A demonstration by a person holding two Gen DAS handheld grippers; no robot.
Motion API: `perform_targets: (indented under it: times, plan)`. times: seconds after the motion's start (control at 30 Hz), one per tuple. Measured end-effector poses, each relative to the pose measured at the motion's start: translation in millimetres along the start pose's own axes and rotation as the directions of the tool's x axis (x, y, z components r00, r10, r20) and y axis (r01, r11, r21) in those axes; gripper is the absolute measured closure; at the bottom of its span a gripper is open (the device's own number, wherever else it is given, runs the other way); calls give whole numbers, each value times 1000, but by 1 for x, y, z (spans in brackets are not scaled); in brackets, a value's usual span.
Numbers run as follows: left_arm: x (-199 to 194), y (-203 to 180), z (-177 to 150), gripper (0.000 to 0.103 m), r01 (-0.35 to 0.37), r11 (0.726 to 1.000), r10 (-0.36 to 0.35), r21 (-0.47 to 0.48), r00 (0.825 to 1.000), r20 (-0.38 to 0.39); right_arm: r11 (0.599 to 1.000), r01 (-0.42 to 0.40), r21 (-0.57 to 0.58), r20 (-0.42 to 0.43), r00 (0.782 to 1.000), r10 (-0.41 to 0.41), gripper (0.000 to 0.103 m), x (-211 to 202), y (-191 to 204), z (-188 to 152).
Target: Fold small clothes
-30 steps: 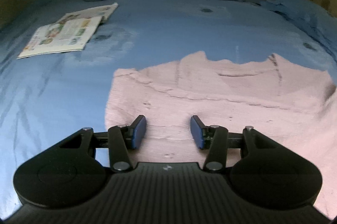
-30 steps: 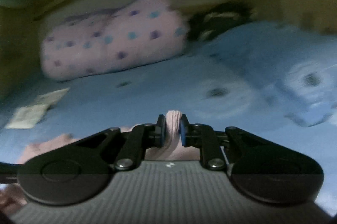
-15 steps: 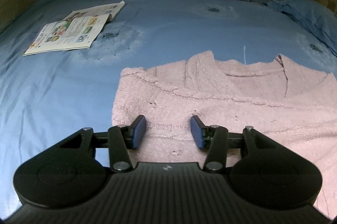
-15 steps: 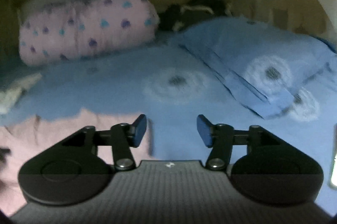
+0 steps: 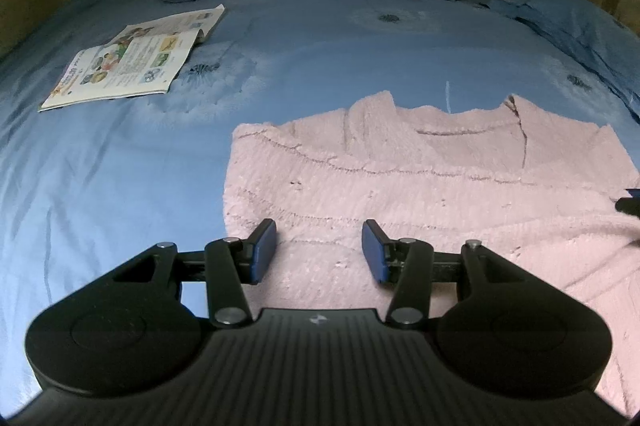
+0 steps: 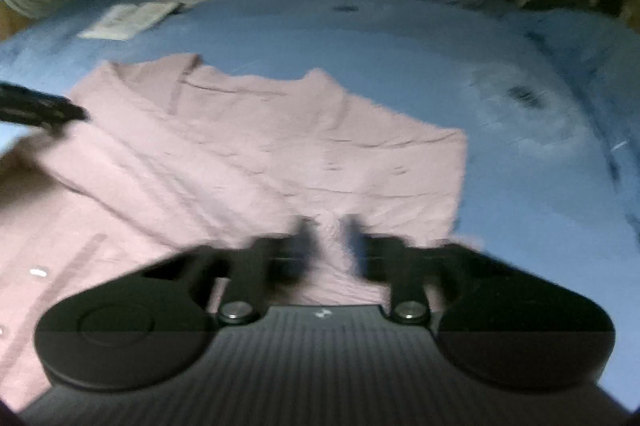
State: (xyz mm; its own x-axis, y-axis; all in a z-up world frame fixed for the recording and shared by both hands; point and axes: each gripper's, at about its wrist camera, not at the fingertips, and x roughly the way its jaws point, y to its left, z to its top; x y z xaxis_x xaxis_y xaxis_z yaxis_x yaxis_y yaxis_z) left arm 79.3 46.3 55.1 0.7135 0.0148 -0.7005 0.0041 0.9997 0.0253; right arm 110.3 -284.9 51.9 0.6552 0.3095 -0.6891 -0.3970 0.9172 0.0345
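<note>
Left wrist: left hand-held gripper (image 5: 319, 253) gapes empty over pink sweater (image 5: 420, 185), flat mid-bed (image 5: 100, 185), sides apparently folded in.
Right wrist: right hand-held gripper (image 6: 327, 246), jaws just closed, pinches sweater's near edge. Final folds prob. left.

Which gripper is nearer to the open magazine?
Left. The left gripper hovers over the sweater's edge on the magazine's side; the right gripper pinches the sweater's far side.
</note>
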Motion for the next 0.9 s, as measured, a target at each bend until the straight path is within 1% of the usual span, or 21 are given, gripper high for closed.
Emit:
perform_targets:
  times: [0.03, 0.07, 0.1, 0.17, 0.2, 0.23, 0.27, 0.3, 0.37, 0.4, 0.43, 0.47, 0.5, 0.57, 0.6, 0.7, 0.8, 0.9]
  plan:
    - [1, 0, 0, 49, -7, 1000, 7, -2, 1000, 0, 1000, 11, -9, 2, 1000, -11, 91, -2, 3, 4]
    - [1, 0, 0, 49, -16, 1000, 16, -3, 1000, 2, 999, 40, -29, 16, 999, -40, 91, -3, 6, 7]
    - [3, 0, 0, 49, -31, 1000, 31, -3, 999, 9, 997, 73, -28, 45, 996, -71, 91, -4, 8, 10]
    - [7, 0, 0, 49, -77, 997, 77, 5, 997, 23, 992, 125, 18, 91, 988, -126, 91, -2, 5, 18]
    - [11, -1, 2, 49, -107, 994, 107, 10, 994, 31, 985, 169, 39, 112, 979, -172, 91, 0, 2, 22]
    - [14, -2, 3, 49, -144, 989, 144, 16, 989, 35, 979, 196, 48, 124, 972, -201, 91, 3, 1, 25]
    - [19, -2, 4, 49, -183, 983, 183, 17, 983, 34, 977, 205, 57, 128, 969, -211, 91, 9, -1, 28]
    - [23, 0, 4, 49, -201, 980, 200, 9, 979, 30, 977, 205, 65, 121, 970, -211, 91, 17, -3, 30]
    - [28, 7, 6, 49, -194, 980, 195, -30, 981, 14, 977, 205, 64, 100, 973, -210, 88, 35, -6, 31]
    - [29, 11, 7, 49, -185, 982, 185, -50, 983, 10, 975, 218, 54, 88, 971, -222, 86, 44, -5, 30]
    - [30, 13, 8, 47, -181, 982, 182, -60, 983, 7, 974, 225, 39, 87, 970, -228, 87, 46, -2, 26]
    - [30, 14, 8, 46, -181, 981, 182, -67, 983, 5, 972, 234, 20, 94, 968, -235, 82, 46, 0, 24]
    - [29, 15, 8, 46, -180, 981, 181, -72, 984, 6, 969, 245, 8, 99, 964, -245, 73, 39, 2, 22]
    - [25, 14, 9, 46, -175, 981, 177, -82, 984, 9, 966, 259, 18, 101, 960, -260, 58, 25, 2, 22]
    - [22, 14, 11, 46, -169, 982, 171, -83, 985, 10, 966, 258, 24, 117, 959, -259, 55, 16, 2, 21]
    - [10, 10, 11, 46, -137, 988, 138, -70, 990, 15, 978, 210, -9, 151, 967, -207, 55, -10, 3, 10]
    - [-1, 2, 5, 46, -118, 993, 119, -27, 992, 33, 981, 156, -111, 159, 978, -138, 55, -30, 11, -9]
    - [-1, -5, 0, 46, -121, 993, 121, 13, 992, 28, 965, 140, -223, 153, 982, -107, 55, -32, 24, -22]
